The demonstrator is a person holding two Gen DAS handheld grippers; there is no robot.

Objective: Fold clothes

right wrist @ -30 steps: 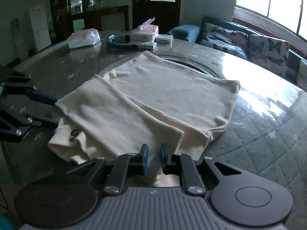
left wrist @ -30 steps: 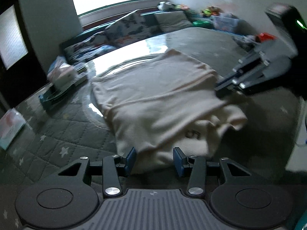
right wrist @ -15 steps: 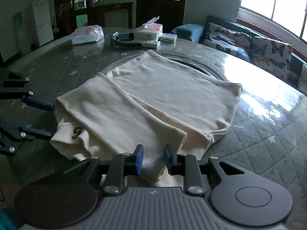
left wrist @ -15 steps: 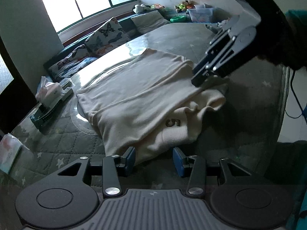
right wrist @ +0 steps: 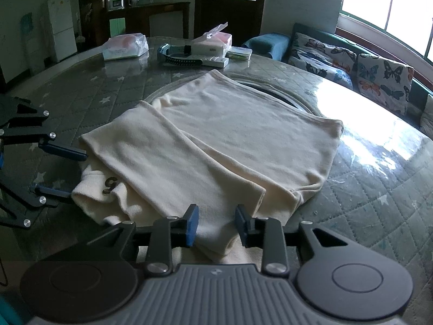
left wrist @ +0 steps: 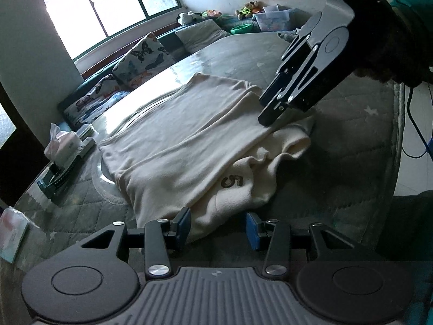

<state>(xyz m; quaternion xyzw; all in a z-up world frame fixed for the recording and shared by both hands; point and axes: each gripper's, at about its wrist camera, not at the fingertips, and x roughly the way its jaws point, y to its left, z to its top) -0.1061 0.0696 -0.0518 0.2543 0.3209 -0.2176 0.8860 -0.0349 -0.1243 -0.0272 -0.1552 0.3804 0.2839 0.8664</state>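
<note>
My right gripper [right wrist: 216,226] is opening off the soft, light shirt [right wrist: 205,140]; left gripper [left wrist: 217,228] released; I'd pinch its doubled hems

A tissue pack [right wrist: 125,46], boxes [right wrist: 213,44] and a dark band [right wrist: 180,57] lie on the quilted table [right wrist: 365,189]; butterfly cushions [right wrist: 351,67] behind.

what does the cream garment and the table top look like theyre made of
Cream garment: probably a soft knit or fleece; matte, slightly fuzzy, with limp rounded folds. Table top: seemingly glass or clear plastic over a quilted star-print cloth; it glares under the window and mirrors items on it.
</note>
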